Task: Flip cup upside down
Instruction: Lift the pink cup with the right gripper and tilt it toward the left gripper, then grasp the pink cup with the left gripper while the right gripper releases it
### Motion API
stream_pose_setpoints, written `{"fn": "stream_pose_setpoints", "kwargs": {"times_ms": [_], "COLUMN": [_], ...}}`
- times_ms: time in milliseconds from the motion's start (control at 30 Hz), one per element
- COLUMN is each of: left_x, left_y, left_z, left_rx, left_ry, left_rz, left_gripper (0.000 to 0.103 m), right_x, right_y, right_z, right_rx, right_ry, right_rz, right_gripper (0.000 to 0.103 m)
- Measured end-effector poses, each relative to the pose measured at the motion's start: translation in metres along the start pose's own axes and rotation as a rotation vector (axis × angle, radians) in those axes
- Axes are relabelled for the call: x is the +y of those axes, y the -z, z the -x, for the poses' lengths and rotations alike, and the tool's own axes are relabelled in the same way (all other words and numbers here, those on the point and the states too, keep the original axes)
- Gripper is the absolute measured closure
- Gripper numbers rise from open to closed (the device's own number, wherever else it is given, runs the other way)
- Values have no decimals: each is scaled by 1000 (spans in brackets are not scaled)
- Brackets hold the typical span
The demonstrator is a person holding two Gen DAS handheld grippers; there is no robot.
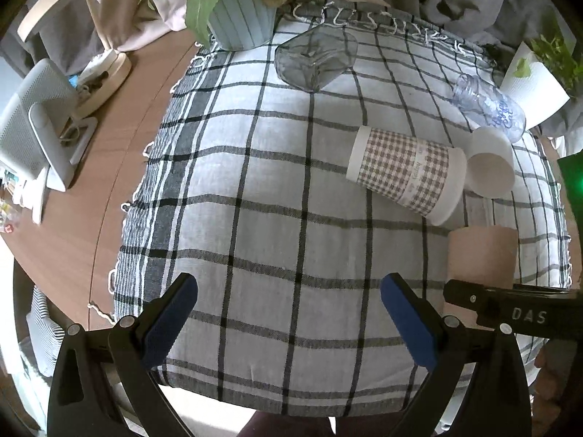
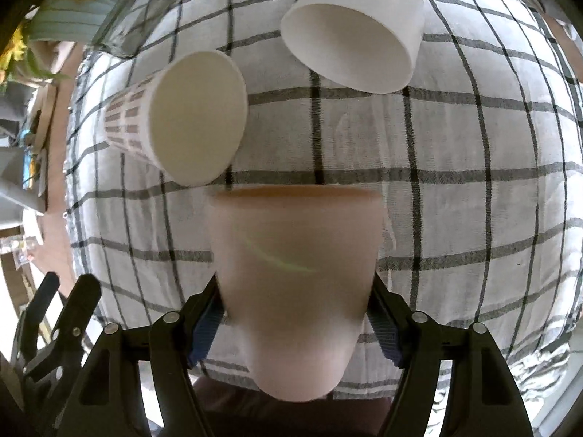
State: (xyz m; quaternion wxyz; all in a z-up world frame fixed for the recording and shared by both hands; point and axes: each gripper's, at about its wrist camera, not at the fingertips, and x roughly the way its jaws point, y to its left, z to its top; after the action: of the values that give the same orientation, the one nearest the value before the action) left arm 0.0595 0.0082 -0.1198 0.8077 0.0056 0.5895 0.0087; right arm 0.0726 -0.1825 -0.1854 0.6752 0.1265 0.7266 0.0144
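My right gripper (image 2: 297, 313) is shut on a pink cup (image 2: 295, 273), its blue pads pressing both sides, the wider rim pointing away from the camera. The same pink cup (image 1: 482, 256) shows in the left wrist view at the right, with the right gripper (image 1: 510, 309) beside it. My left gripper (image 1: 289, 313) is open and empty above the checked cloth (image 1: 255, 189). A houndstooth paper cup (image 1: 404, 169) and a white cup (image 1: 490, 165) lie on their sides; they also show in the right wrist view as the paper cup (image 2: 182, 120) and white cup (image 2: 353, 32).
A grey glass vase (image 1: 315, 56) and a clear plastic cup (image 1: 488, 105) lie on the cloth at the back. A blue flower pot (image 1: 242, 18) and a white planter (image 1: 532, 83) stand at the far edge. A white device (image 1: 36, 127) sits on the wooden table at left.
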Motion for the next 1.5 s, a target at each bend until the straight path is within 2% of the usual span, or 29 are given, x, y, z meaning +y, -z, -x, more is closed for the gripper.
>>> {"fn": "stream_pose_setpoints", "kwargs": {"times_ms": [167,267,367,467,633,833,1100,1300,1500], "left_x": [-5,-11,-20,-34,-64,-99,-125,-133,-137], "left_y": [7,13,22,31,50,67,74,73,74], "left_z": [16,25,32,38,40,32,11,-4,-8], "left_rx": [-69,-101,-108,-113,-115,-123,-122,-98,-112], "left_ry": [8,28,79,124,174,184,202,187,165], "left_rz": [-33,-61,-73,-75,-108,-132,-114,-91,-87], "left_gripper": [0,0,0,0,0,1,7,19,26], "right_x": [-1,-4,-5,-11,-36,-68,-104,-122,-130], "right_y": [11,31,48,50,60,69,75,79,77], "right_z": [21,48,76,103,125,125,109,106,101], "right_rx": [-73,-170,-267,-352,-413,-407,-359,-352,-334], "right_ry": [-12,-6,15,40,70,109,122,135,142], "right_rz": [-1,-12,-19,-30,-42,-52,-61,-87,-91], "right_gripper": [21,21,21,21,21,21,21,21,21]}}
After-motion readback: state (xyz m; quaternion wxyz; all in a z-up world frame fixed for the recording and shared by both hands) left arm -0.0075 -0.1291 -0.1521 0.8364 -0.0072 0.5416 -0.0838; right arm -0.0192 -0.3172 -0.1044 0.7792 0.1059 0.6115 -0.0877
